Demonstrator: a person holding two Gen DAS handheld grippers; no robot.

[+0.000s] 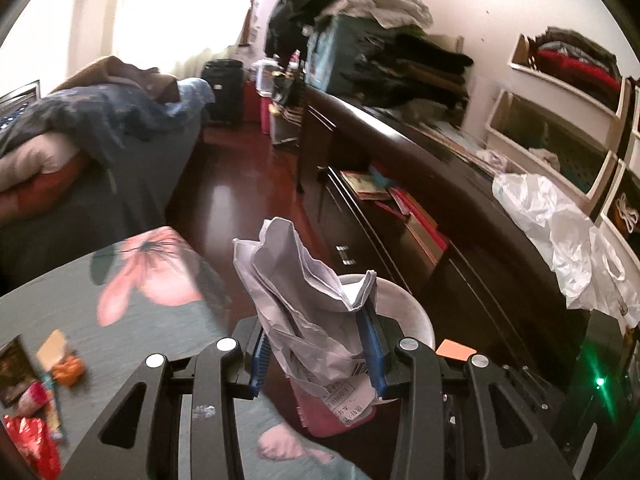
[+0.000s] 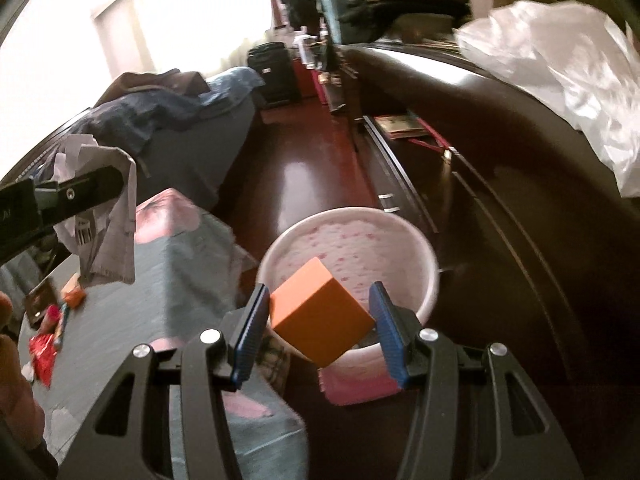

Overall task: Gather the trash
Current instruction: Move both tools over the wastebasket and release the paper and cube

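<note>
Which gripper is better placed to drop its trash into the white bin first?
Right. The right gripper holds the orange box directly over the white bin; the left gripper's crumpled paper hangs at its edge.

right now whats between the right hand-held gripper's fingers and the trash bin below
An orange box sits between the fingers of the right hand-held gripper, directly over the white bin. The right wrist view shows it.

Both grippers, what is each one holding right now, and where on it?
Left gripper: crumpled paper, pinched across its lower half. Right gripper: orange box, seemingly by two opposite sides, above the bin.
</note>
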